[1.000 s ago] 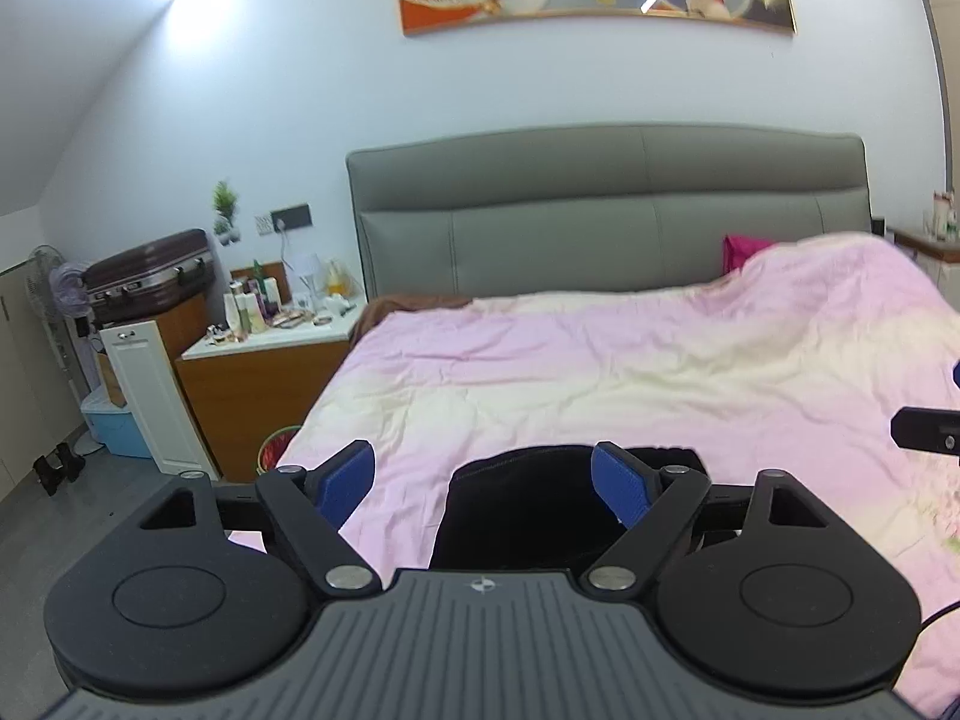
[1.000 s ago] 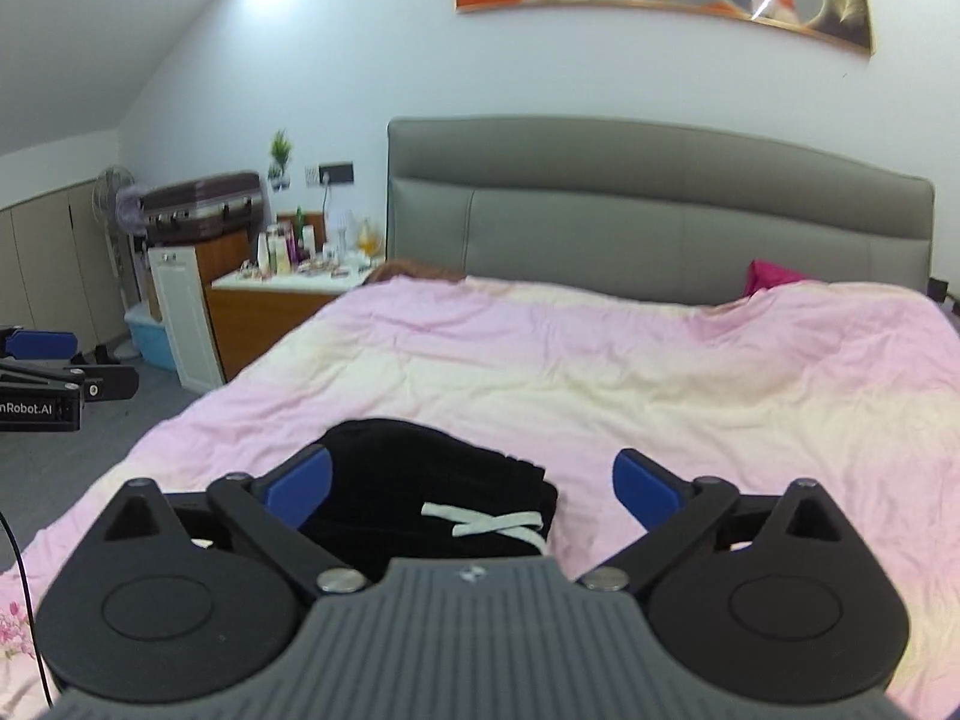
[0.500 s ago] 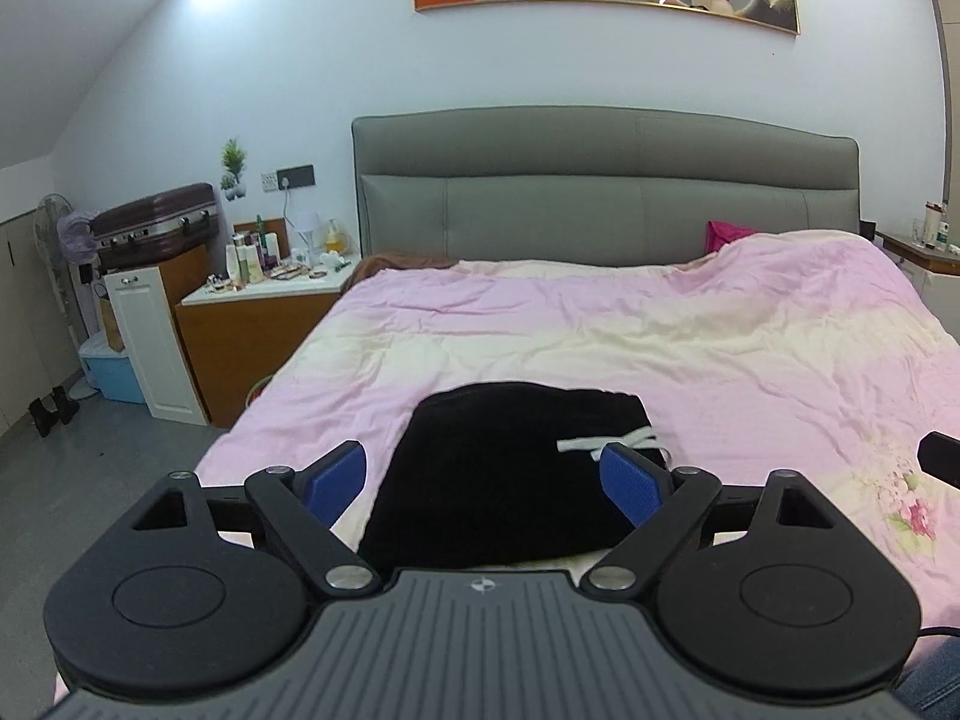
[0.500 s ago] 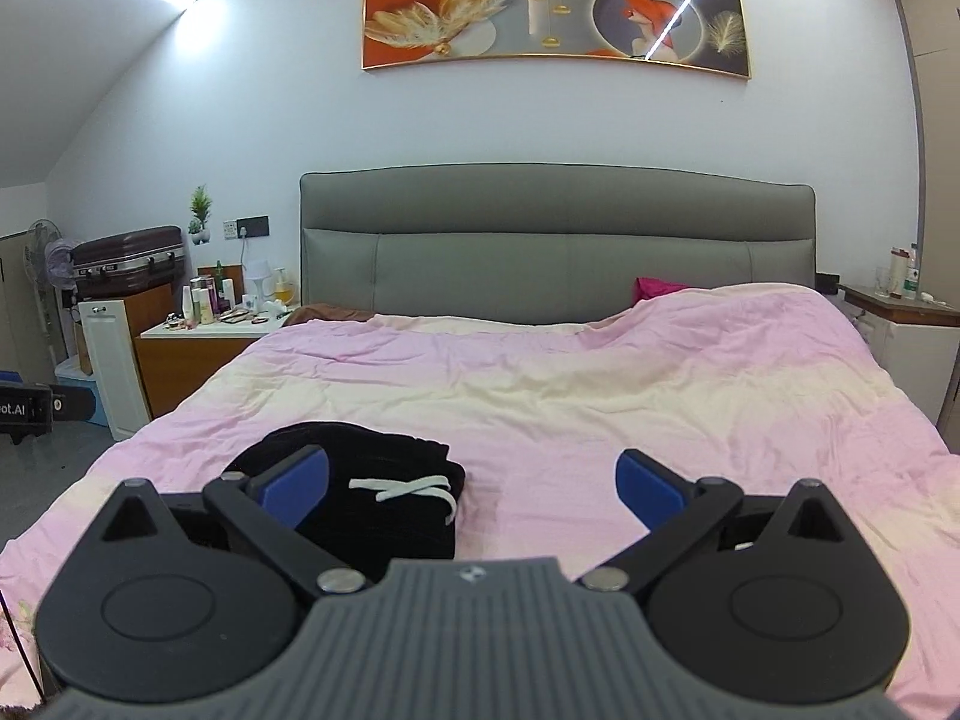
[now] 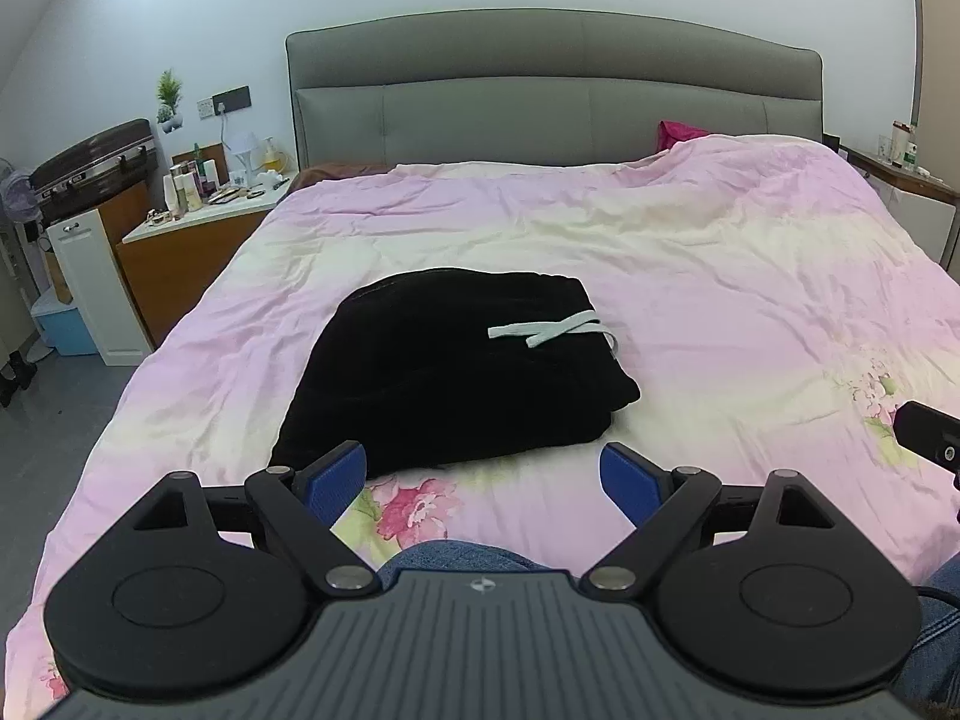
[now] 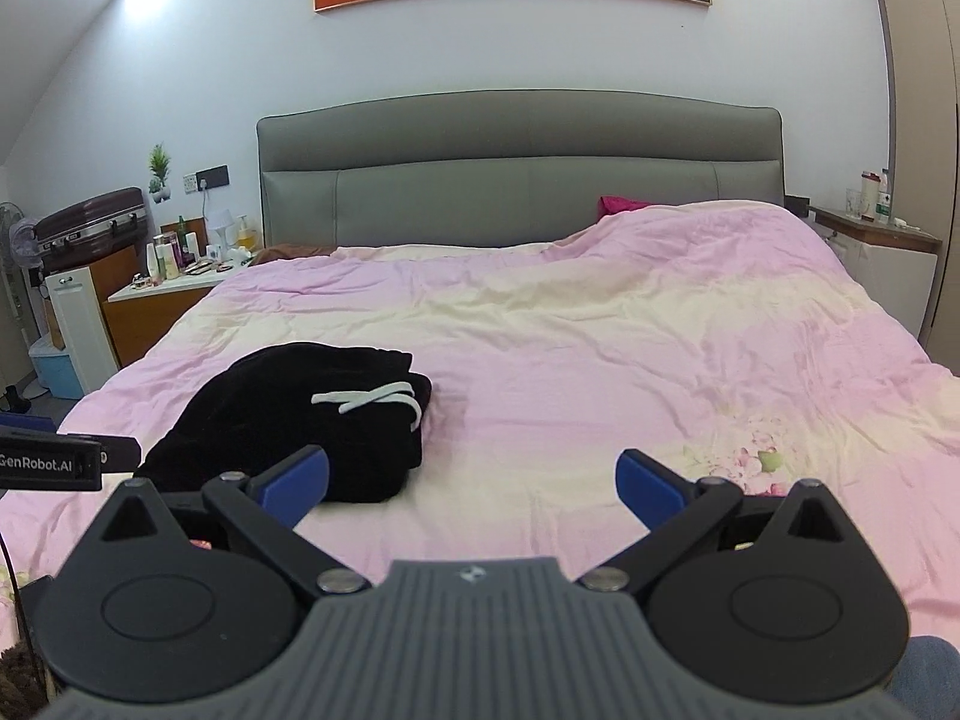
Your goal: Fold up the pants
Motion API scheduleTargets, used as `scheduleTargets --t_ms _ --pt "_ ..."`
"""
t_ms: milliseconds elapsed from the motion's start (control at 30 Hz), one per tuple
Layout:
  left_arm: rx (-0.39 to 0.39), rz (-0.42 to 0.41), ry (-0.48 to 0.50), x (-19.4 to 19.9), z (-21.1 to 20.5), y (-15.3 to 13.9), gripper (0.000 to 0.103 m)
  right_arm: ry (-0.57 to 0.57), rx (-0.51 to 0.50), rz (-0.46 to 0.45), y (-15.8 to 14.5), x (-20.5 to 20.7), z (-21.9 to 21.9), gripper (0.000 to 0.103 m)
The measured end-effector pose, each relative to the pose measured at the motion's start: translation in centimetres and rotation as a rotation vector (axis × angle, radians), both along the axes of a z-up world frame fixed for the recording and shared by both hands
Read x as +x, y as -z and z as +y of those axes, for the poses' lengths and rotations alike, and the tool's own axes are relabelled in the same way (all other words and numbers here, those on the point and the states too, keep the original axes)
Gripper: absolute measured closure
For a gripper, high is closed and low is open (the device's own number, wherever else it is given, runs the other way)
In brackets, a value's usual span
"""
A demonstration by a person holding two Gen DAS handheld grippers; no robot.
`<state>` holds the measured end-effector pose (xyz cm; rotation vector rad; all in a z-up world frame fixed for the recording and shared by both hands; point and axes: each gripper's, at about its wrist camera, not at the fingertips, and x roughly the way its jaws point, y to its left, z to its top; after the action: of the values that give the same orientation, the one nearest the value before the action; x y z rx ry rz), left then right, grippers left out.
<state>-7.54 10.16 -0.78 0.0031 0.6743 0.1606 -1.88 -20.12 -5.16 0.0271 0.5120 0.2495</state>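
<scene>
The black pants (image 5: 444, 366) lie folded into a compact bundle on the pink bedspread (image 5: 690, 276), with a white drawstring (image 5: 549, 329) on top. They also show at the left in the right wrist view (image 6: 300, 420). My left gripper (image 5: 483, 477) is open and empty, just in front of the bundle's near edge. My right gripper (image 6: 471, 480) is open and empty, to the right of the pants over bare bedspread (image 6: 600, 360).
A grey headboard (image 6: 516, 180) stands at the far end. A nightstand (image 5: 192, 240) with bottles, a white cabinet (image 5: 90, 288), a suitcase (image 5: 90, 162) and a blue box (image 5: 63, 327) stand left of the bed. Another bedside table (image 6: 882, 252) is right. Blue jeans (image 5: 456, 558) show below.
Both grippers have pulled back and away from the folded pants, so more of the bed shows in front. The pants lie still. Both grippers stay open.
</scene>
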Motion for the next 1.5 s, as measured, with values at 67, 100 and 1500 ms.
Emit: scheduleTargets --t_ms 67,100,1500 --pt "0.006 0.001 -0.003 0.1 -0.1 0.1 0.000 0.008 0.000 0.007 0.3 0.3 0.0 0.005" --pt "0.009 0.002 -0.002 0.1 -0.1 0.1 0.000 0.011 0.000 0.012 0.4 0.4 0.0 0.005" --pt "0.005 -0.015 -0.021 -0.3 -0.2 -1.0 0.000 0.009 0.012 -0.013 -0.4 0.0 0.3 0.005"
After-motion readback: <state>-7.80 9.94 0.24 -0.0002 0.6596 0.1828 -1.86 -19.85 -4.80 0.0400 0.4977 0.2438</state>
